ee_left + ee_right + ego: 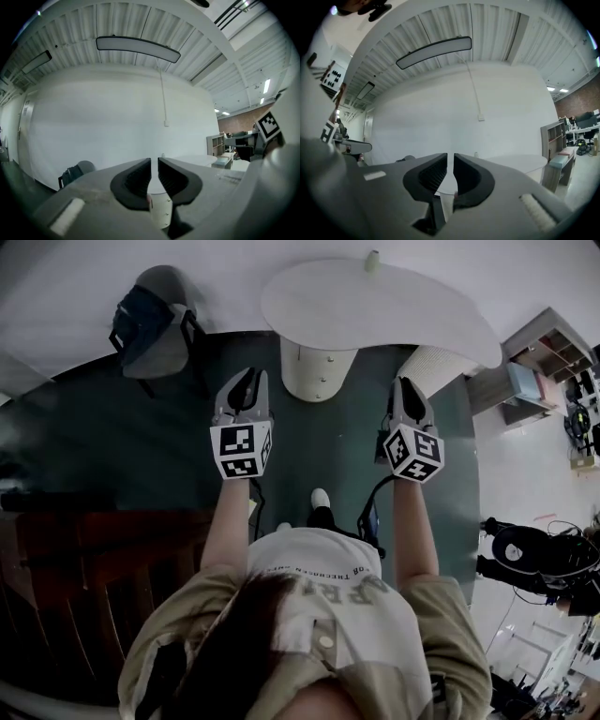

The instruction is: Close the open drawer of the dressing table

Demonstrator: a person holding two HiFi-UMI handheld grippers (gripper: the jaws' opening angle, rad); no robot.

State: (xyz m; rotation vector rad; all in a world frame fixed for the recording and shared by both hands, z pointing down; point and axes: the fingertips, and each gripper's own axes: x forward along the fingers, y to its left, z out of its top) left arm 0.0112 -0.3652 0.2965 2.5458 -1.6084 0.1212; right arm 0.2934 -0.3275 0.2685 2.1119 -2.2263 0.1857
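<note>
The dressing table (375, 306) is a white, curved top on a round white pedestal (317, 367), standing ahead of me on a dark green carpet. I cannot make out an open drawer in any view. My left gripper (246, 381) is held level in front of the pedestal's left side and is shut but for a thin slit, with nothing between the pads. In the left gripper view the left gripper (154, 161) frames the pedestal (160, 211), which shows small knobs. My right gripper (403, 385), seen again in its own view (450, 157), is likewise shut and empty and points at the table top (520, 164).
A grey chair with a dark bag (150, 324) stands at the back left by the wall. An open shelf unit (539, 367) is at the right, with black equipment (534, 559) on the pale floor. Dark wooden furniture (94, 568) lies to my left. A small bottle (372, 259) stands on the table.
</note>
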